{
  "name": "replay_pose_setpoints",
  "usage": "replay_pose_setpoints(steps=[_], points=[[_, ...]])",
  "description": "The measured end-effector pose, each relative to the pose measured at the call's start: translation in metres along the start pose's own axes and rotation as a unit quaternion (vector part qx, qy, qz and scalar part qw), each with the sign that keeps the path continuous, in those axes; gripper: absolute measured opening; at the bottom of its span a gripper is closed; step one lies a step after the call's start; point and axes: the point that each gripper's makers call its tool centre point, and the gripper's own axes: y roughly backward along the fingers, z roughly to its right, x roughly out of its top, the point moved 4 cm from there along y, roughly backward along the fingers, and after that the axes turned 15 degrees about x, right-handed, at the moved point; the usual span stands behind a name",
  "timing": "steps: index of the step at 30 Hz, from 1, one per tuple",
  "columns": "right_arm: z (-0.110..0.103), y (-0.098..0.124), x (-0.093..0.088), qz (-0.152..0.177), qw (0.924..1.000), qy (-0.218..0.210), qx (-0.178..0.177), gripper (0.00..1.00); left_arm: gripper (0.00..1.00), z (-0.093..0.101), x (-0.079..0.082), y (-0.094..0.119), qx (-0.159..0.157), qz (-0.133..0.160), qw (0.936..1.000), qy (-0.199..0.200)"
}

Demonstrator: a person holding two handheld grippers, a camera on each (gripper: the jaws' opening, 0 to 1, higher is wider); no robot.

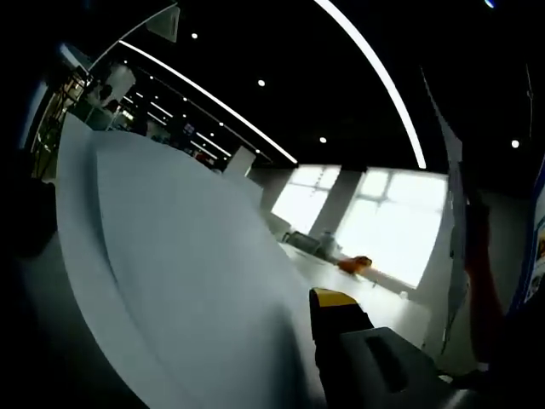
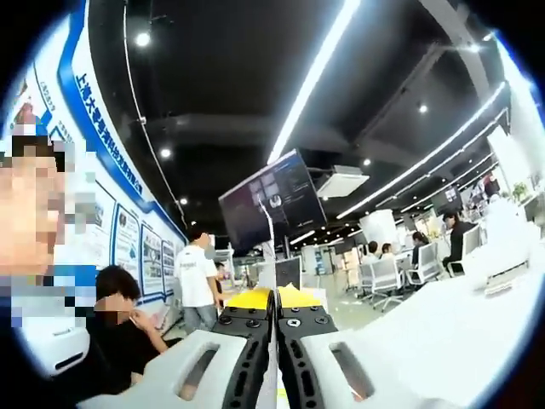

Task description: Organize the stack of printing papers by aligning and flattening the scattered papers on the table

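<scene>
Left gripper view has curved white papers (image 1: pixel 187 273) lifted against the left gripper (image 1: pixel 341 341), grip unclear, while the right gripper (image 2: pixel 277 300) pinches a paper edge, ceiling lights (image 2: pixel 315 77) above.

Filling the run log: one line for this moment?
left hand-held gripper: beside lifted paper | right hand-held gripper: shut on paper edge, raised

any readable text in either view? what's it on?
Blue-and-white wall panel, right gripper view: a line of white Chinese characters on the blue band, too blurred and curved to quote reliably.
Posters lower on that wall: print too small to read.
Hanging monitor: screen content too small to read.
Sheet of paper in the left gripper view: blank, no text.
</scene>
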Motion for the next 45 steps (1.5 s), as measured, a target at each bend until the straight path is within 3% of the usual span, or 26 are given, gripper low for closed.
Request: replay_pose_setpoints(steps=[13, 15, 21, 23, 24, 45], points=[[0.023, -0.005, -0.039, -0.043, 0.9986, -0.014, -0.029, 0.00, 0.20, 0.000, 0.000, 0.000, 0.000, 0.000, 1.0000, 0.000], [0.003, 0.032, 0.003, -0.045, 0.9984, -0.015, -0.031, 0.00, 0.20, 0.000, 0.000, 0.000, -0.001, 0.001, 1.0000, 0.000], [0.001, 0.040, 0.005, -0.056, 0.9976, -0.018, -0.038, 0.00, 0.21, 0.000, 0.000, 0.000, 0.000, 0.000, 1.0000, 0.000], [0.046, 0.001, -0.044, -0.061, 0.9970, -0.022, -0.041, 0.00, 0.21, 0.000, 0.000, 0.000, -0.001, 0.000, 1.0000, 0.000], [0.049, 0.000, -0.048, -0.062, 0.9969, -0.023, -0.042, 0.00, 0.21, 0.000, 0.000, 0.000, 0.000, 0.000, 1.0000, 0.000], [0.063, -0.012, -0.058, -0.064, 0.9965, -0.035, -0.042, 0.00, 0.25, 0.000, 0.000, 0.000, -0.001, 0.001, 1.0000, -0.002]])
